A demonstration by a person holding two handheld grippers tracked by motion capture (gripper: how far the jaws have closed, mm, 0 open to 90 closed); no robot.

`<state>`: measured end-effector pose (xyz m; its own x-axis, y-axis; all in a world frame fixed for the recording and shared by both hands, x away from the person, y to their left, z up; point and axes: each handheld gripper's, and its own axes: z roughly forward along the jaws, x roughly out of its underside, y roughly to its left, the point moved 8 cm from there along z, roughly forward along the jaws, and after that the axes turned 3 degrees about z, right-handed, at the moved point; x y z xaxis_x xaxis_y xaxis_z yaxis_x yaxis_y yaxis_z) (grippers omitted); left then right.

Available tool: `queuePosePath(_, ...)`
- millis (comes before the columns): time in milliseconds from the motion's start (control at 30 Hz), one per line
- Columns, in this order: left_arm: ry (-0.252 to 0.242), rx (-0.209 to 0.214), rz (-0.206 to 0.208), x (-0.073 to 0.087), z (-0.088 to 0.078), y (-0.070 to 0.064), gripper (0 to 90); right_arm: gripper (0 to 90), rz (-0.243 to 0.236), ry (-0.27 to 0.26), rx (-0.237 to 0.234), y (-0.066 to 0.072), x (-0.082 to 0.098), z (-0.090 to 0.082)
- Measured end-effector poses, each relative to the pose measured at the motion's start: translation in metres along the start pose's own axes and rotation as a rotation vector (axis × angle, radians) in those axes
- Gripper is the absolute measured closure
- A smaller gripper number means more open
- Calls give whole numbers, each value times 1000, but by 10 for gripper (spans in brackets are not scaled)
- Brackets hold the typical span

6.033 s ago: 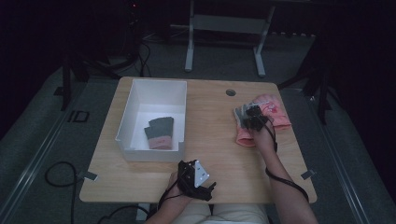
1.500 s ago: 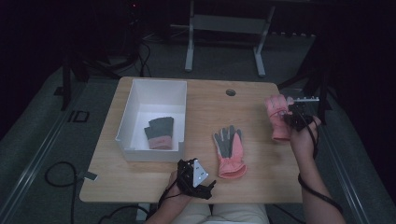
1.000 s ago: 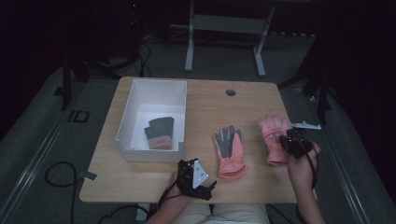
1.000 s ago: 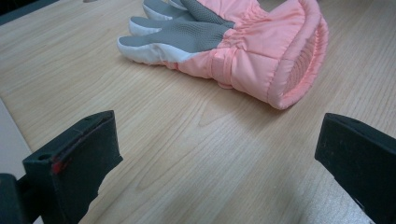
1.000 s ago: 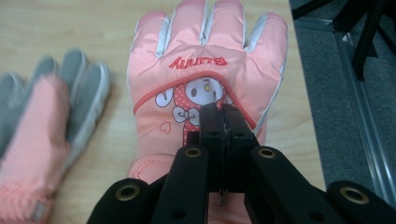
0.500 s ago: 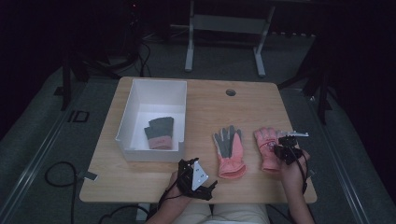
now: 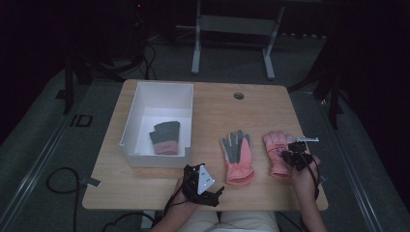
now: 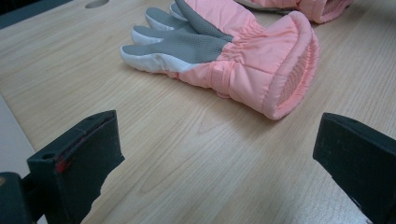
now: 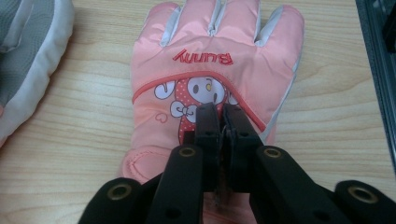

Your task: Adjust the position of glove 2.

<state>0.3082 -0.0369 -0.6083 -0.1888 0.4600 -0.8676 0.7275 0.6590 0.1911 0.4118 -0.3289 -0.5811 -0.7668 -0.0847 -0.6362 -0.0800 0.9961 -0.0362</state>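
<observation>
Bunny glove (image 9: 215,70) flat on table (image 7: 212,111); grey-palmed glove (image 7: 237,157) beside, white bin (image 7: 145,96) left.

Pale wood-grain worktop (image 8: 187,158): smooth, matt laminate look. Pink padded cloth glove with printed cartoon back (image 9: 215,74): soft, slight sheen, embroidered lettering. Pink cloth glove with grey textured palm (image 8: 224,51): gathered wrist, fleecy lining. Black fingers (image 9: 219,135): matt hard plastic.

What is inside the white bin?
Inside the white bin lies one grey glove with a pink cuff, on the bin's white floor. Anything beneath that glove is covered.
</observation>
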Motion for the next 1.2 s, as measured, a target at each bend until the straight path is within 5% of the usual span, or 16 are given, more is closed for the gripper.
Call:
queuePosePath(200, 0, 8, -2, 0, 1, -1, 7, 741, -80, -38, -44, -3, -11, -18)
queuePosePath(267, 1, 17, 0, 0, 2, -2, 7, 726, -152, -54, -96, -10, -20, -25)
queuePosePath(367, 2, 20, -5, 0, 1, -3, 7, 719, -154, -59, -127, -13, -22, -28)
queuePosePath(667, 5, 18, -6, 1, 0, 0, 7, 628, -350, -69, -211, -8, -25, -27)
queuePosePath(1100, 10, 27, -4, 2, 2, -2, 7, 618, -306, -16, -130, -7, -12, 0)
queuePosePath(1200, 11, 29, -2, 2, 2, -3, 7, 677, -276, -13, -114, -6, -6, 8)
